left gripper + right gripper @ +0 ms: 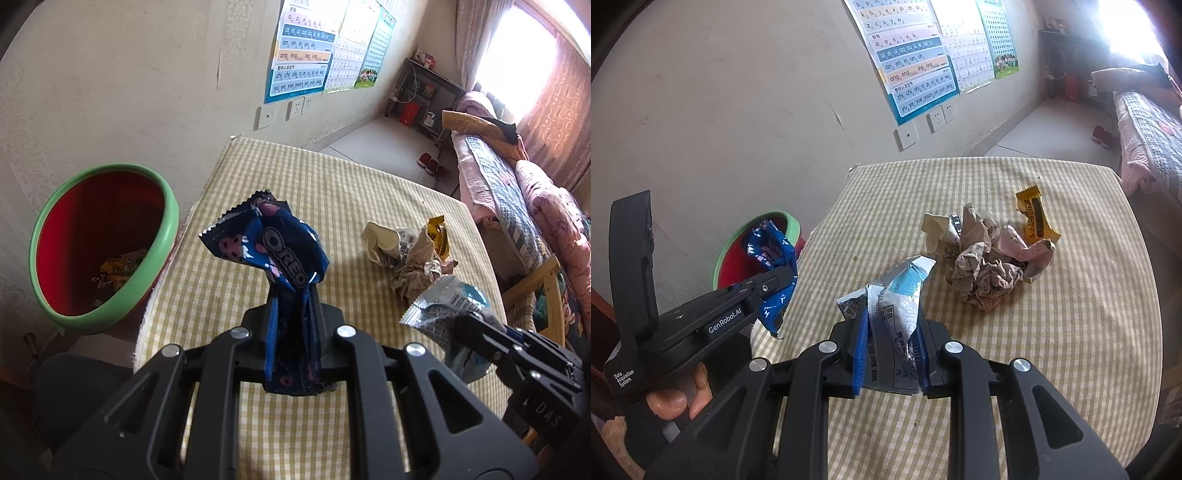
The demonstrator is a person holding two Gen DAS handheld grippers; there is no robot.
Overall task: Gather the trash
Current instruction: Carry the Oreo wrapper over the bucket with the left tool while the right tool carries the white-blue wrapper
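Note:
My left gripper (291, 301) is shut on a blue Oreo wrapper (277, 247) and holds it above the left part of the checked table (332, 177); the wrapper also shows in the right wrist view (772, 251). My right gripper (892, 321) is shut on a silver and light-blue wrapper (901, 291), which also shows in the left wrist view (443, 306). A red bin with a green rim (99, 243) stands left of the table with some wrappers inside. A pile of crumpled paper and wrappers (986, 251) with a yellow wrapper (1036, 214) lies on the table.
A wall with posters (303, 55) and sockets is behind the table. A bed with pink bedding (535, 184) is at the right, and a wooden chair frame (546, 280) is beside the table. A dark shelf (421, 96) stands at the back.

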